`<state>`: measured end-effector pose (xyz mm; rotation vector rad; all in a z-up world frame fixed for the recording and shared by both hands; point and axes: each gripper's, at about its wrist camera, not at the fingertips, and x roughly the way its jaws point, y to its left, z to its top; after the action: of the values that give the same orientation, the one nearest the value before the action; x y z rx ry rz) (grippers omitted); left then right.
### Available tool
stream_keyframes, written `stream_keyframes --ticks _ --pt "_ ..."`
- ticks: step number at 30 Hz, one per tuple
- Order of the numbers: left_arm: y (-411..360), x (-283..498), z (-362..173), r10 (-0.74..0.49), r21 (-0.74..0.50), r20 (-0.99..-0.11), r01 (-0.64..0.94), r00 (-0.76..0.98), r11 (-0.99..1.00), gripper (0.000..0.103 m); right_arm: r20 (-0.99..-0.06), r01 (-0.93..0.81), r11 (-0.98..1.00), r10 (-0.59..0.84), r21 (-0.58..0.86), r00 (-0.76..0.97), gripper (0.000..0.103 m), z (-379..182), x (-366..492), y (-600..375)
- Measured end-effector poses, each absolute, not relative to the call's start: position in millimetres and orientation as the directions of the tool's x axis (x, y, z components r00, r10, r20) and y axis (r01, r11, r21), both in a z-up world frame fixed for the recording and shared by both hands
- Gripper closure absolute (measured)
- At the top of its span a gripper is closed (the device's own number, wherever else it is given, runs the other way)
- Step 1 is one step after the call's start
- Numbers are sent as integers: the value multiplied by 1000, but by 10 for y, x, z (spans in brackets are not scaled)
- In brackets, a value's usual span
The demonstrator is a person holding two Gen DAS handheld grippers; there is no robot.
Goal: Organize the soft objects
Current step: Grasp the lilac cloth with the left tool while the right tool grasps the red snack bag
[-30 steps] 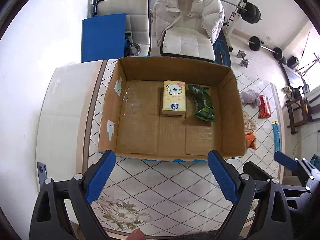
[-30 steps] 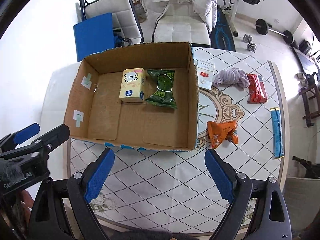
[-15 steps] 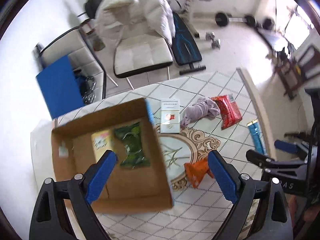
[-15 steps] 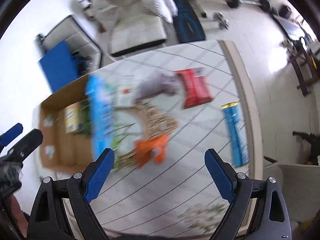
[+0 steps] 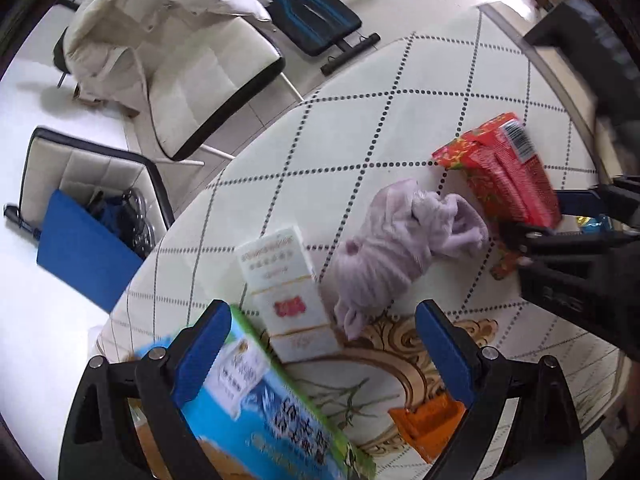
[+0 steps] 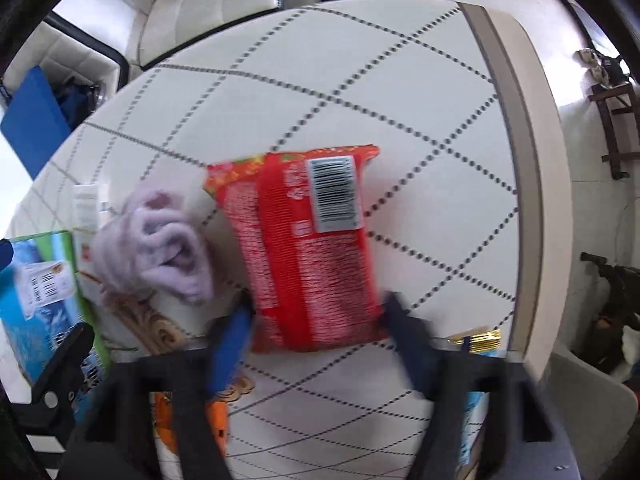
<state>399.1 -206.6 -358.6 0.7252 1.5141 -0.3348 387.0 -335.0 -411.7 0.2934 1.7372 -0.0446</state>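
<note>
A red snack packet lies on the white patterned table. My right gripper is open, its blurred fingers on either side of the packet's near end. The packet also shows in the left wrist view. A crumpled lilac cloth lies left of it, seen also in the right wrist view. My left gripper is open and empty, above the cloth's near end and a white packet. The cardboard box with a blue-green outer side sits at lower left.
An orange packet lies near my left gripper's right finger. A blue packet with a gold end lies by the table's right edge. White chairs, a blue board and gym gear stand beyond the table.
Both grippers have swung right, away from the box, and dropped low over the table. The right gripper now straddles the red packet; the left is over the cloth and white packet.
</note>
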Motion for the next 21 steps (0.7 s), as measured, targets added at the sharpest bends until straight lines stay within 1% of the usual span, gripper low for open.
stream_keyframes --ticks 2,4,6,7,8,10,13,14,16,19,21 --pt "-2198 4014 -3739 254 231 -965 669 65 706 9 -976 227 969 137 97 -170 47 -4080 3832 -3459" --pt "-2300 4048 -3887 260 213 -965 700 40 682 9 -979 222 973 106 66 -173 47 -4073 3780 -3580" --pt "-2352 4095 -3998 244 168 -970 706 -7 688 32 -969 252 962 159 109 -188 46 -4138 3764 -3678" --pt "-2361 4122 -4049 231 132 -972 698 -49 704 58 -966 263 957 176 122 -190 44 -4164 3764 -3715" --pt "-2359 4152 -4106 235 116 -968 675 -87 729 62 -965 271 954 186 131 -188 43 -4172 3772 -3740" --pt "-2347 4184 -4110 222 107 -970 638 -103 763 64 -964 277 953 180 121 -196 43 -4176 3811 -3771" --pt "-2262 4224 -4066 157 46 -975 545 -160 837 66 -969 268 959 150 94 -197 47 -4169 3852 -3739" --pt "-2218 4230 -4042 118 10 -976 499 -185 867 66 -969 274 957 149 92 -195 48 -4159 3851 -3749" --pt "-2139 4221 -3984 71 -26 -976 432 -206 901 67 -970 276 957 150 94 -189 51 -4124 3842 -3738" --pt "-2032 4178 -3800 18 -50 -984 369 -178 928 67 -974 266 958 156 108 -167 53 -3978 3779 -3733" --pt "-1930 4083 -3578 -54 -100 -988 331 -147 938 67 -978 254 960 155 116 -138 53 -3803 3655 -3580"
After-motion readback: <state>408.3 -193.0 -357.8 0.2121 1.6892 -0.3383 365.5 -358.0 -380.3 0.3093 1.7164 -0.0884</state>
